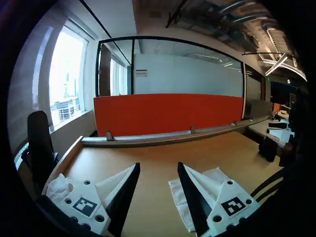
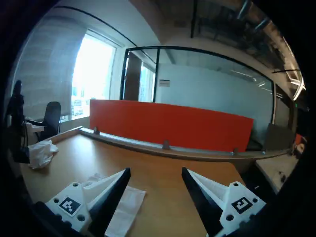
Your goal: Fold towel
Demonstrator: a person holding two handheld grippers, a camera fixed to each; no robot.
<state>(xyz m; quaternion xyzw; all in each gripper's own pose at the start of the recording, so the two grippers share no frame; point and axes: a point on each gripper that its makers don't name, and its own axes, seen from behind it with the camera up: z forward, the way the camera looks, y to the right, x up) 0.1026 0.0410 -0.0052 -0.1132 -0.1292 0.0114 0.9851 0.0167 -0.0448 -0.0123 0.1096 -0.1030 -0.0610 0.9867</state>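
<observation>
I see my left gripper [image 1: 158, 166] spread wide, pinching nothing, and my right gripper [image 2: 156, 170] is spread and bare too. The flat white cloth towel [image 1: 179, 199] lies at 5 o'clock in the left gripper view, partly under one finger. A crumpled white cloth [image 1: 59, 187] sits at 8 o'clock beside a black office chair [image 1: 39, 146]. The light wooden desk [image 1: 166, 154] ends at an orange partition panel [image 1: 166, 112]

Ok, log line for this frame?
left gripper: jaws open, empty | right gripper: jaws open, empty | towel: flat on desk, ungrasped | crumpled cloth: at desk edge
</observation>
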